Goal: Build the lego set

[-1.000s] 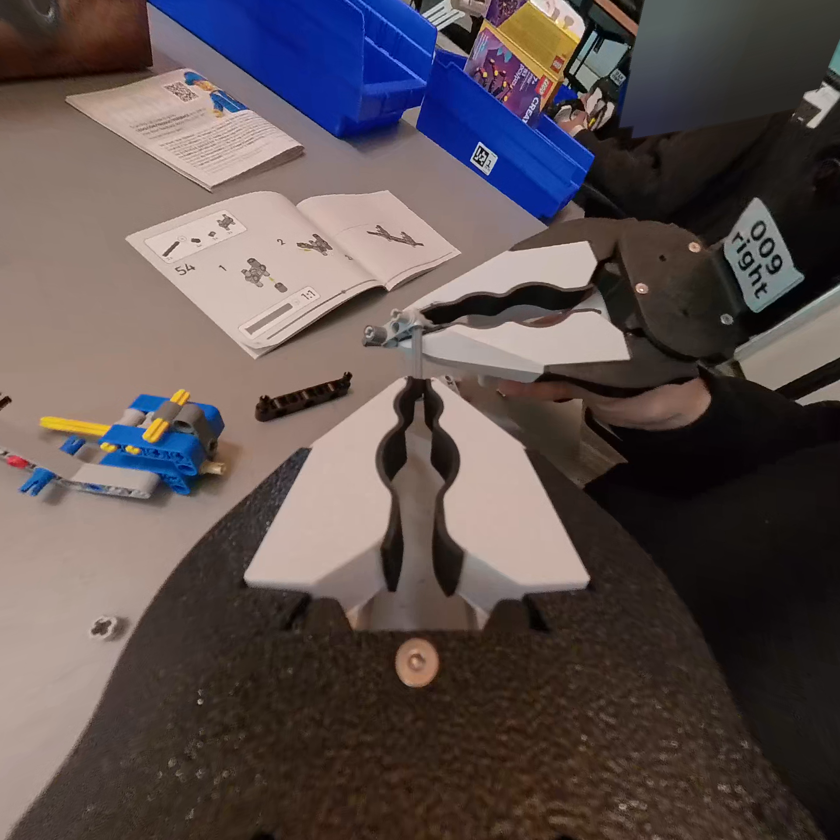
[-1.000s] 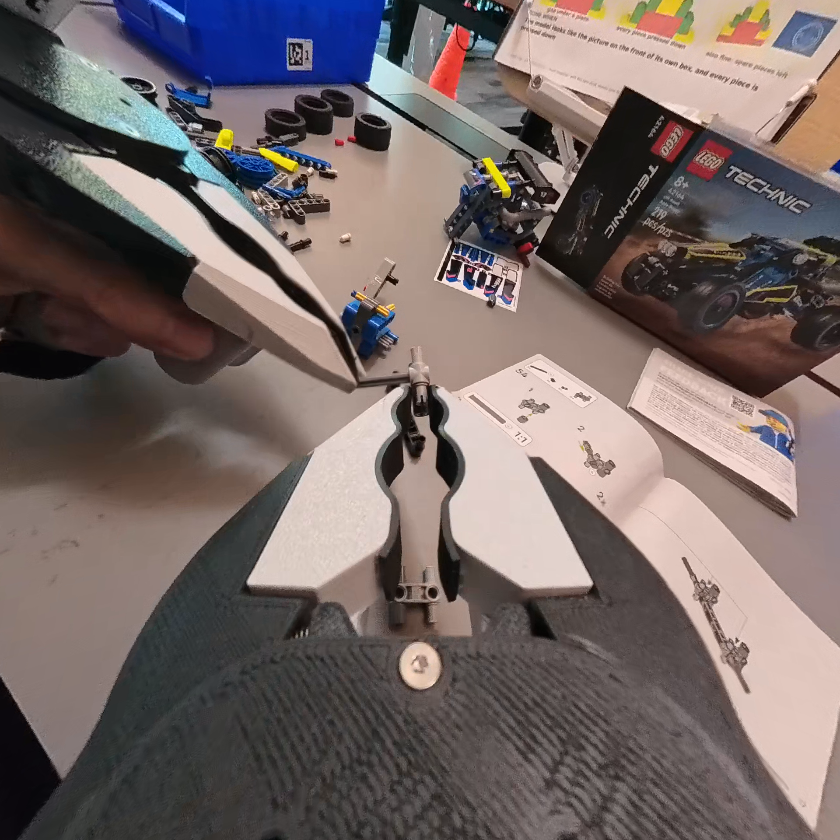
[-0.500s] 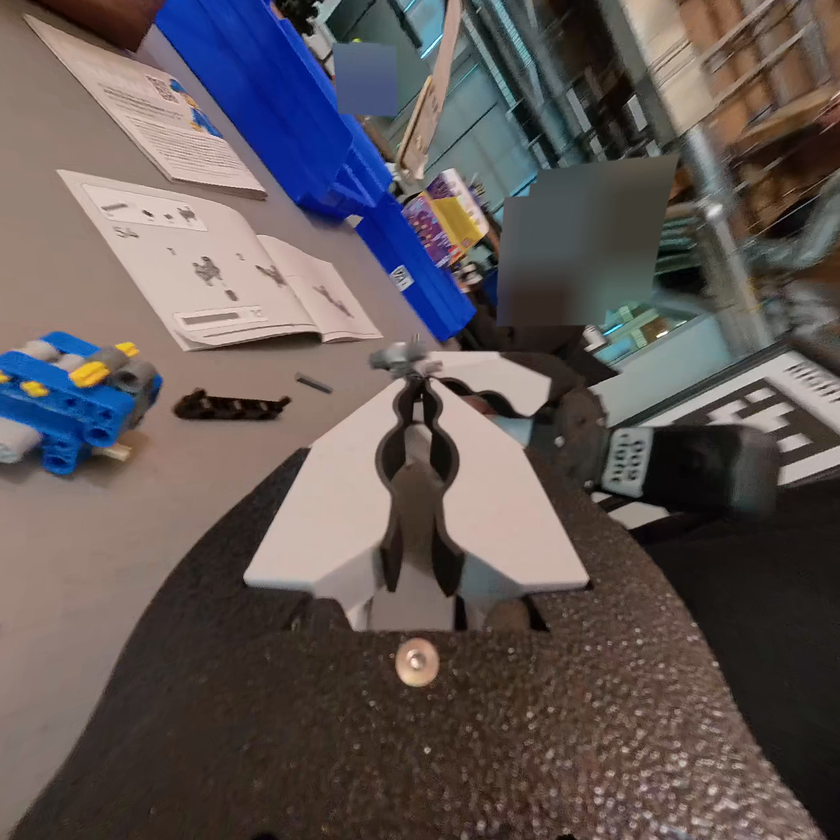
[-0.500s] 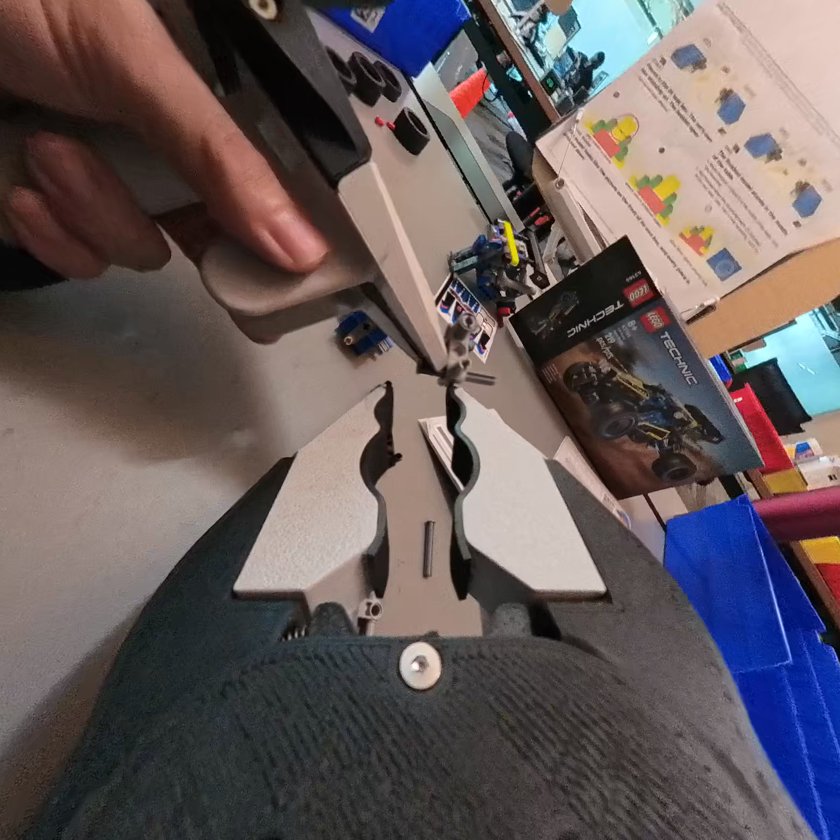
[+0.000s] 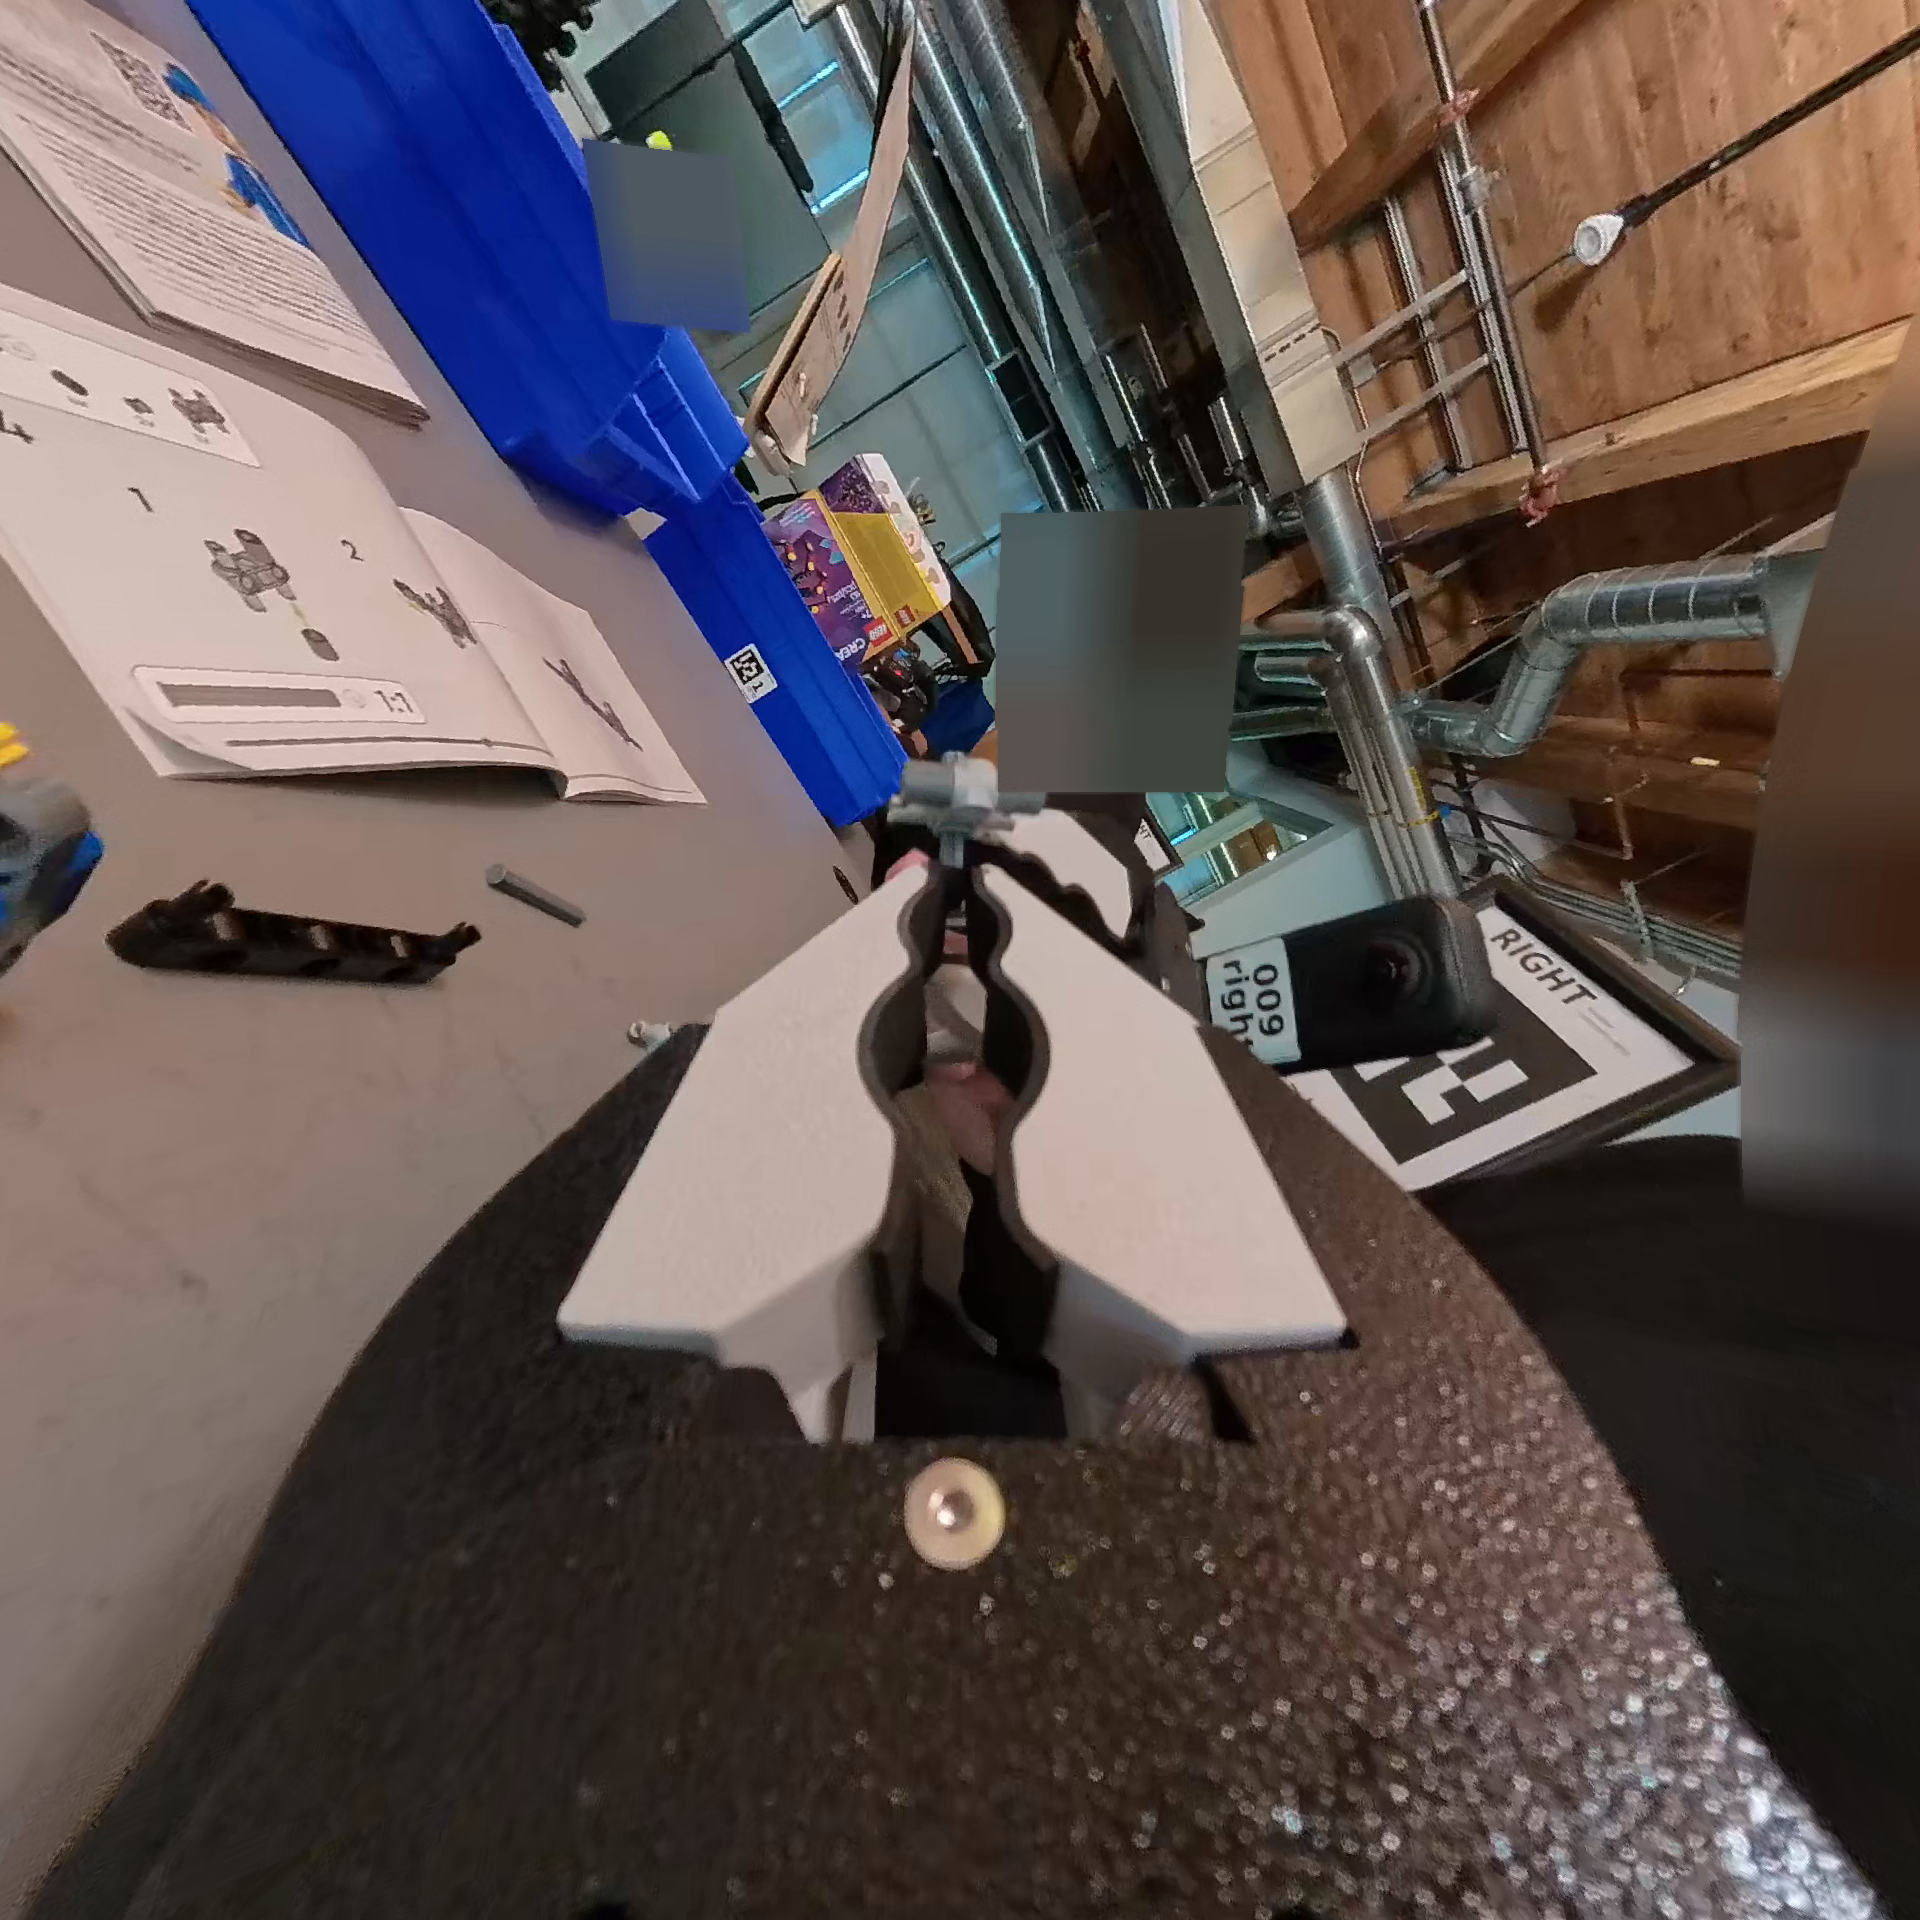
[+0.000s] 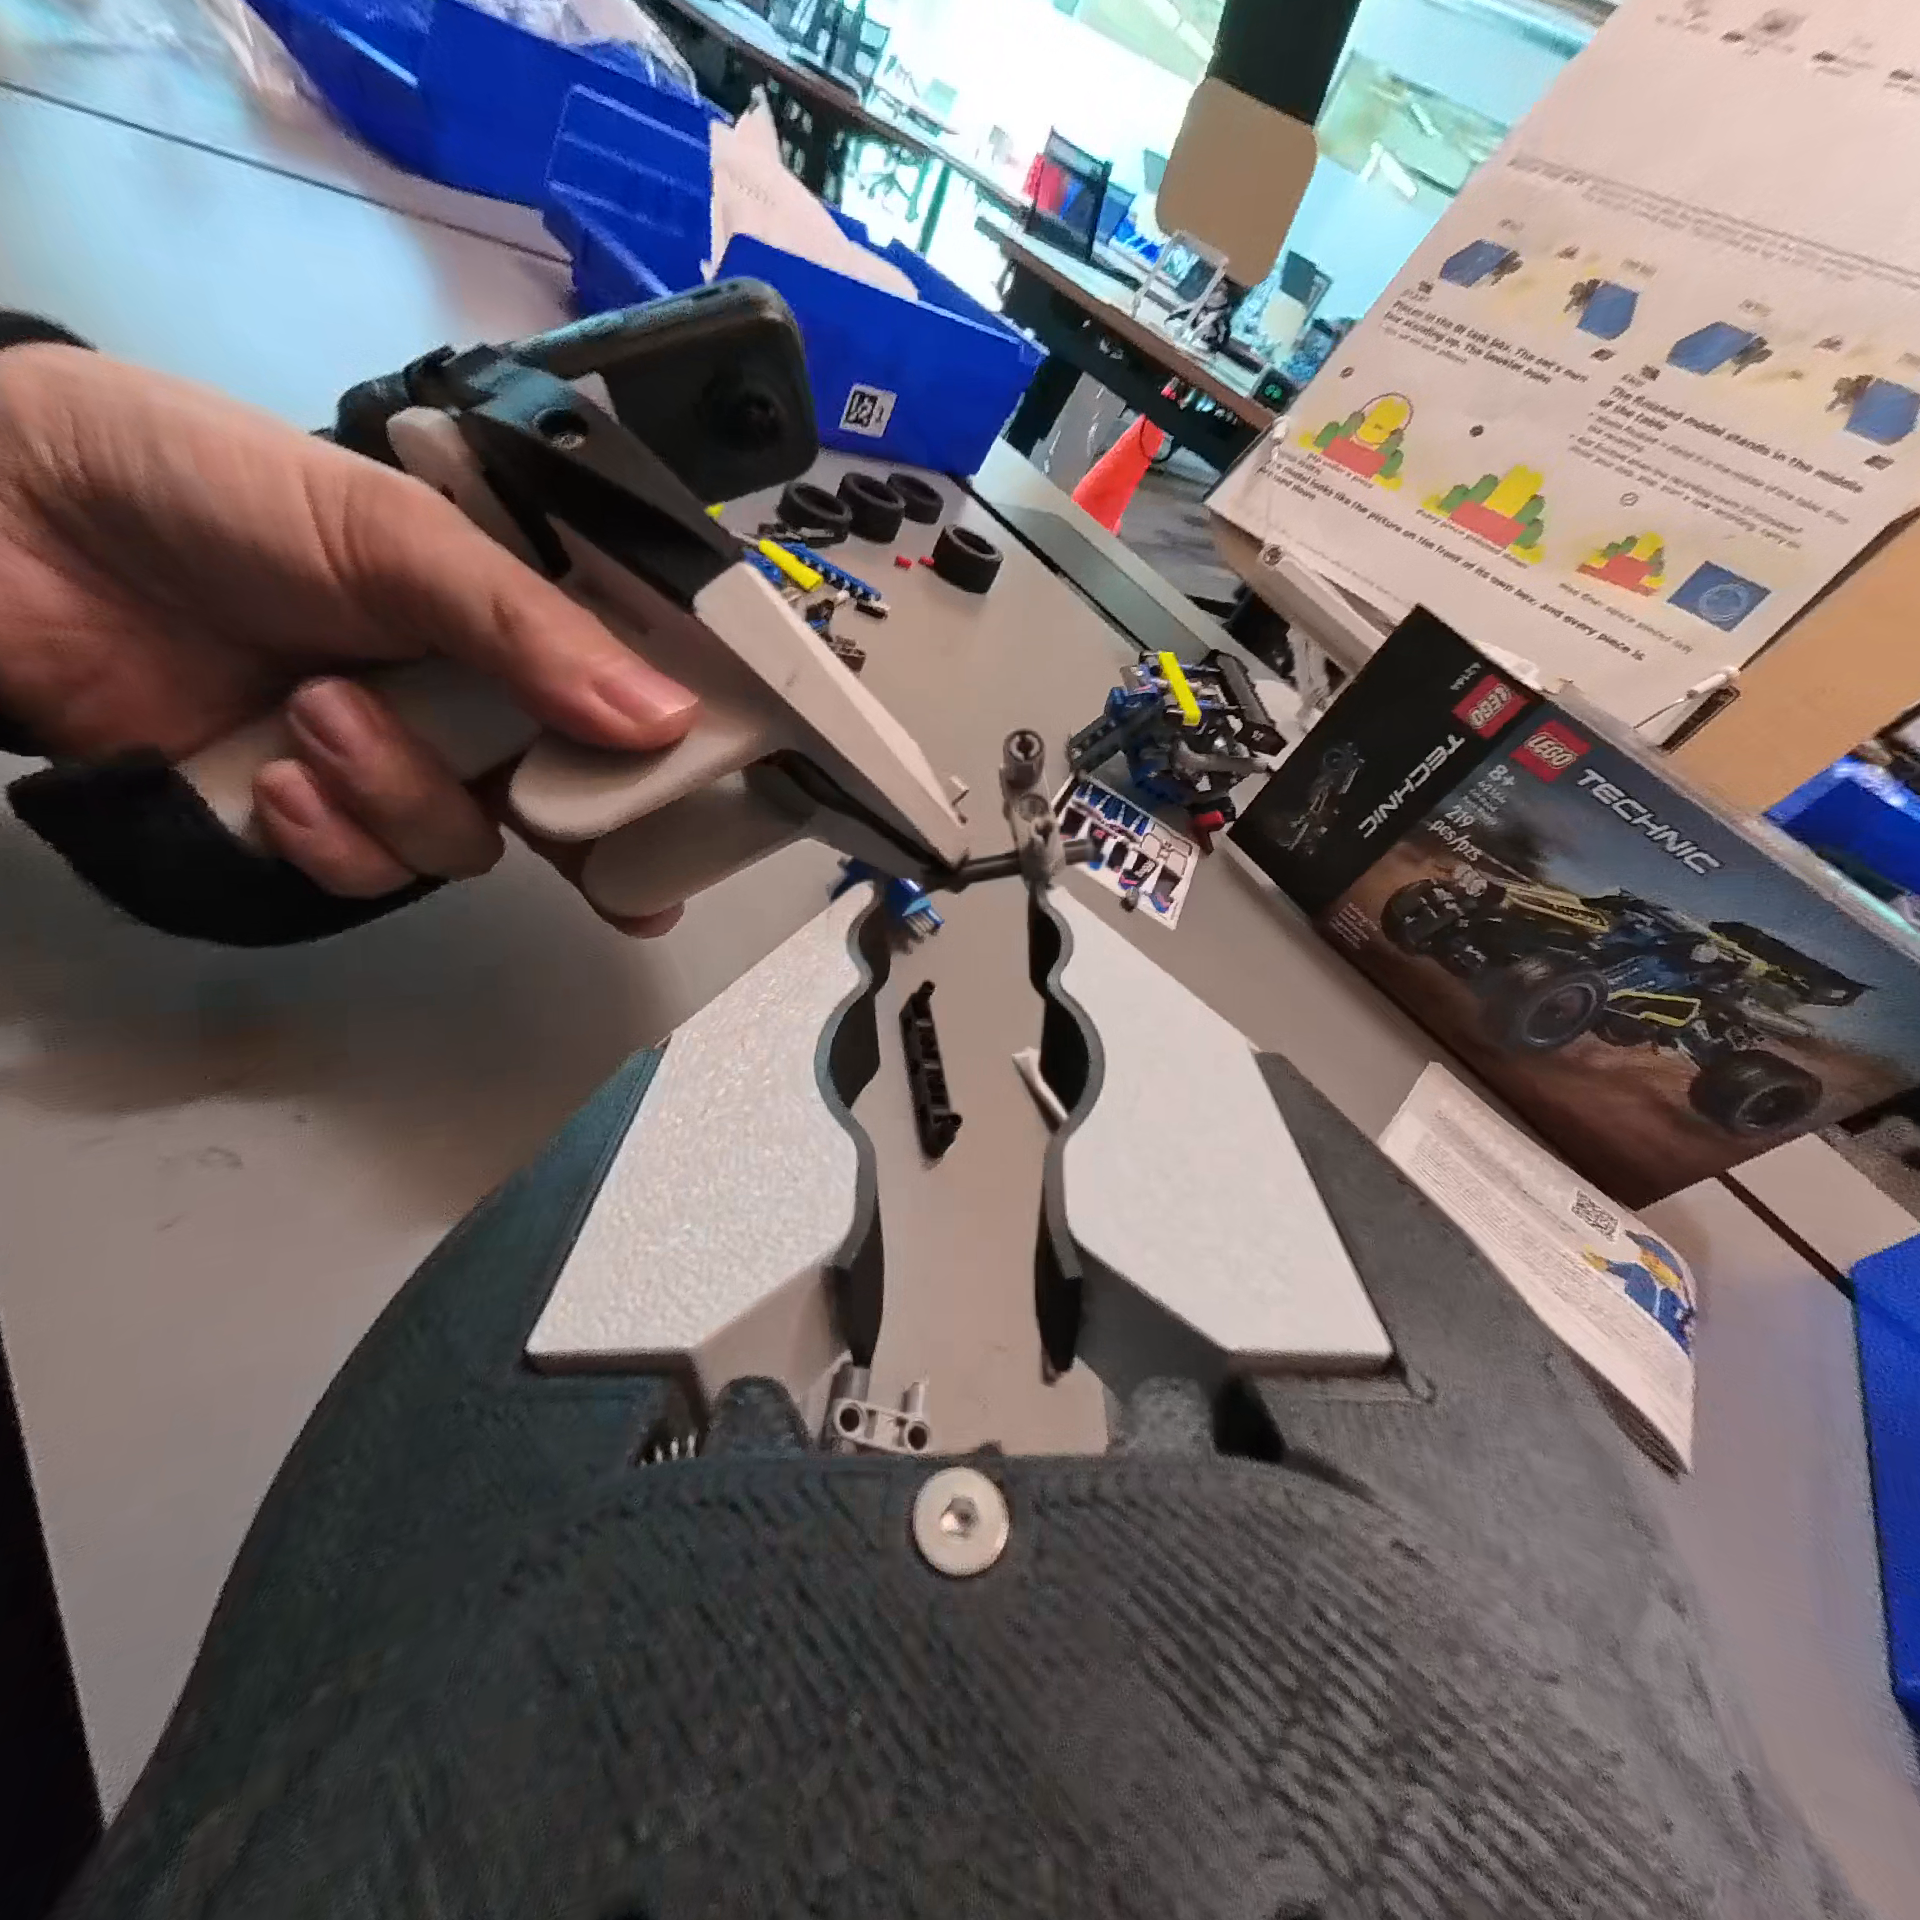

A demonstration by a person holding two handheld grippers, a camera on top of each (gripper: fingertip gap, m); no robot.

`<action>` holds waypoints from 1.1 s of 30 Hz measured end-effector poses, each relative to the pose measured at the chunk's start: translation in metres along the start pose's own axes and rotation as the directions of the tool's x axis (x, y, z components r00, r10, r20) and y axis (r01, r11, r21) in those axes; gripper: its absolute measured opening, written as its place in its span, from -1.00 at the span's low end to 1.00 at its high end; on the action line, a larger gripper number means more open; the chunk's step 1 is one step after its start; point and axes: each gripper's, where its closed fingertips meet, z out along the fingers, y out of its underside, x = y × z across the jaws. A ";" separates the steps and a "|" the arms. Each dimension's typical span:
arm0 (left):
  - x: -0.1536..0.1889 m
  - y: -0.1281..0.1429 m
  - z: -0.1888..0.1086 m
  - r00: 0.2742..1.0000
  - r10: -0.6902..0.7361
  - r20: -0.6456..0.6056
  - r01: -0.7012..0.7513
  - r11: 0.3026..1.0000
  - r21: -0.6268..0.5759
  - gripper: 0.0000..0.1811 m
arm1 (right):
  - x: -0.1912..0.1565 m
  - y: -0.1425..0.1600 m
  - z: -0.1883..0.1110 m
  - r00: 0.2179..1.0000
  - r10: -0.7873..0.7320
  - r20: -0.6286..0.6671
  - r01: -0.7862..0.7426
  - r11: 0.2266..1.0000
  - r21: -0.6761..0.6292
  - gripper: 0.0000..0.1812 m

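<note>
Left wrist view: the left gripper (image 5: pixel 954 883) has its jaws pressed together on the dark axle of a small grey connector assembly (image 5: pixel 951 798), which sticks up just past the fingertips, held above the grey table (image 5: pixel 312 1143). Behind it sits the right gripper (image 5: pixel 1091 883), mostly hidden, with its black camera (image 5: pixel 1387 982) and a marker board beside it. On the table to the left lie a black beam (image 5: pixel 286 940), a short grey axle (image 5: pixel 535 896) just beside it, and a small light pin (image 5: pixel 649 1032) near the gripper body. An open instruction booklet (image 5: pixel 312 623) lies farther back, a second leaflet (image 5: pixel 187 239) beyond it, and blue bins (image 5: pixel 499 260) along the table's far edge. A blue sub-assembly (image 5: pixel 42 852) is cut off at the left edge.

Right wrist view: the right gripper (image 6: pixel 956 904) has its jaws apart, with nothing between them; its right fingertip is just beside the grey connector assembly (image 6: pixel 1029 800), contact unclear. The left gripper (image 6: pixel 951 852), held by a hand (image 6: pixel 260 623), comes in from the left, clamped on the assembly's axle. Seen through the gap, the black beam (image 6: pixel 930 1070) lies on the table (image 6: pixel 312 1195). A grey connector piece (image 6: pixel 878 1415) lies by the base of the right gripper's fingers. Farther off are a sticker sheet (image 6: pixel 1138 847), a blue and black partial build (image 6: pixel 1179 722), four black tyres (image 6: pixel 883 509), loose parts (image 6: pixel 821 582), the set's box (image 6: pixel 1558 914) and the leaflet (image 6: pixel 1538 1257)
</note>
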 end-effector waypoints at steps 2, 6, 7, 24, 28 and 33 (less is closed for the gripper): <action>0.001 0.000 0.001 1.000 0.021 0.003 -0.021 1.000 -0.005 -0.99 | 0.006 -0.003 -0.003 0.999 -0.021 -0.025 0.021 1.000 0.018 -0.68; 0.002 -0.003 0.004 0.997 0.079 0.010 -0.078 0.997 -0.009 -0.99 | 0.008 -0.005 -0.002 0.997 -0.072 -0.030 0.073 0.997 0.030 -0.73; 0.003 -0.005 0.005 0.996 0.093 0.006 -0.093 0.996 -0.007 -1.00 | 0.009 -0.007 -0.002 0.994 -0.099 -0.041 0.100 0.994 0.034 -0.78; 0.059 -0.032 0.020 0.876 0.431 -0.219 -0.432 0.901 0.047 -1.00 | 0.040 -0.063 -0.021 0.912 -0.374 -0.167 0.395 0.911 0.116 -0.54; 0.071 -0.033 0.021 0.874 0.398 -0.279 -0.400 0.915 0.052 -0.99 | 0.041 -0.067 -0.017 0.896 -0.413 -0.161 0.432 0.895 0.109 -0.59; 0.080 -0.027 0.018 0.865 0.359 -0.349 -0.374 0.927 0.028 -0.99 | 0.044 -0.067 -0.016 0.855 -0.496 -0.151 0.508 0.859 0.057 -0.83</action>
